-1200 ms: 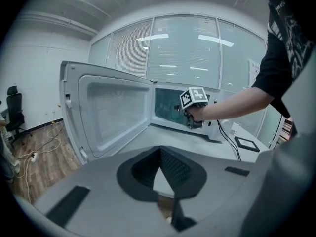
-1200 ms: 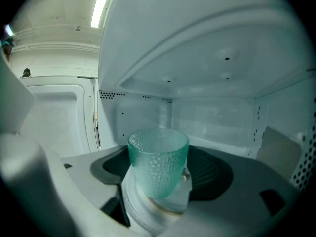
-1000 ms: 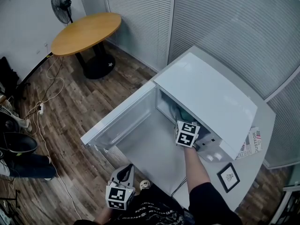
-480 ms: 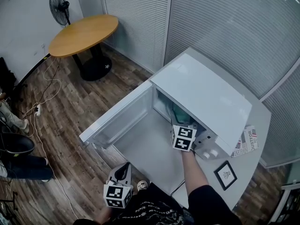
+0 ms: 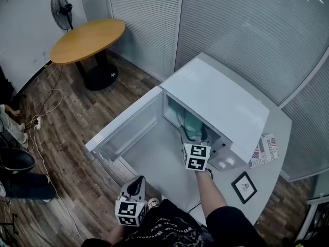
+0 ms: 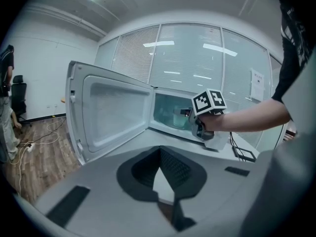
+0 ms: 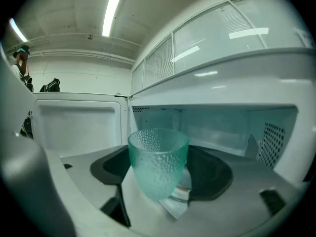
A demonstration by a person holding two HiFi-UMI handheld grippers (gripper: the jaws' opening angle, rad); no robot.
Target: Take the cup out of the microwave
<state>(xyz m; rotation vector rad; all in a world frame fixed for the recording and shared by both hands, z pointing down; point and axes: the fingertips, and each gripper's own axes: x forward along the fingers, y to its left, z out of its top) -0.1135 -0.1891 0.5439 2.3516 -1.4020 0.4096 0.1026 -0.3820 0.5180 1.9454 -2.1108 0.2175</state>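
Observation:
A translucent green cup (image 5: 192,125) with a dimpled wall sits at the mouth of the white microwave (image 5: 218,99), whose door (image 5: 126,130) hangs wide open to the left. My right gripper (image 5: 199,136) is shut on the cup; in the right gripper view the cup (image 7: 158,159) stands upright between the jaws, in front of the cavity and its turntable. The left gripper view shows the cup (image 6: 179,117) still just inside the opening. My left gripper (image 5: 135,188) hangs low by my body, away from the microwave, its jaws together on nothing (image 6: 159,184).
The microwave stands on a grey counter (image 5: 267,189) with a newspaper (image 5: 263,149) and a small framed picture (image 5: 244,185) to its right. A round wooden table (image 5: 87,39) and a fan (image 5: 60,9) stand at the back left. Cables lie on the wooden floor (image 5: 51,117).
My right gripper has drawn back from the cavity toward me with the cup, which now shows more at the opening. The left gripper has stayed low.

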